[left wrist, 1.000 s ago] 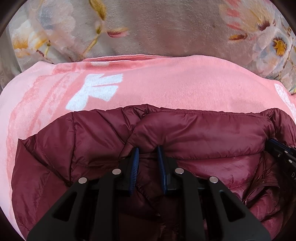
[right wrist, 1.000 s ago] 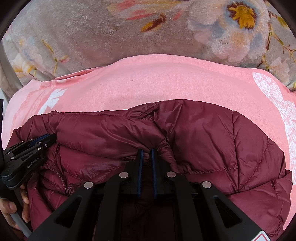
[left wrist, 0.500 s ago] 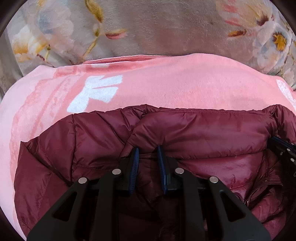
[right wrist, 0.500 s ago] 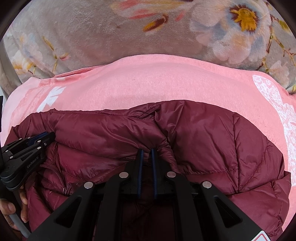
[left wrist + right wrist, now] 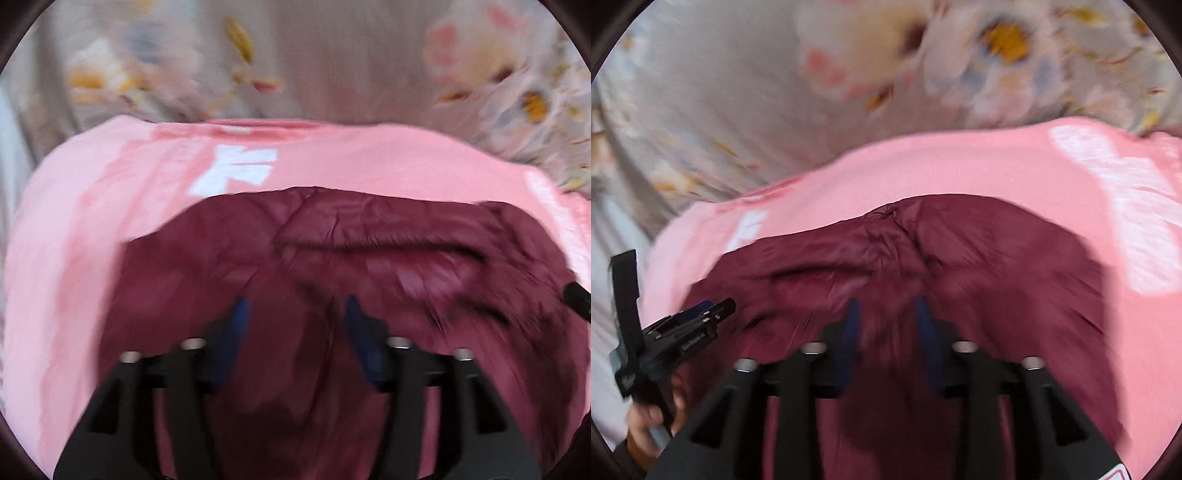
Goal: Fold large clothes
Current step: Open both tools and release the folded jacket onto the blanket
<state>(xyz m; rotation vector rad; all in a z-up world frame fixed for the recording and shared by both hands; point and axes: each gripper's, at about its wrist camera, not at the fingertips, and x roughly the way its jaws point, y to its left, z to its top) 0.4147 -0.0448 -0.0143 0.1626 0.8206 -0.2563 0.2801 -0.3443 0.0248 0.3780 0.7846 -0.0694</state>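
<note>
We see a maroon puffer jacket (image 5: 369, 258) lying on a pink blanket (image 5: 351, 162) that carries white markings, with a grey floral cover (image 5: 332, 62) beyond the blanket's far edge; both views are blurred. Our left gripper (image 5: 295, 310) stands with its blue-padded fingers (image 5: 238, 325) spread apart, nothing between them, just above the near part of the jacket; our right gripper (image 5: 886, 314) is likewise spread, its pads clear of the fabric, over the jacket's near middle. The jacket is bunched, with a raised fold running left to right across its far half, and the pink blanket shows on its left, right and far sides. In the right wrist view the left gripper (image 5: 698, 314) appears at the near left over the jacket's left edge, held by a hand (image 5: 646, 421).
</note>
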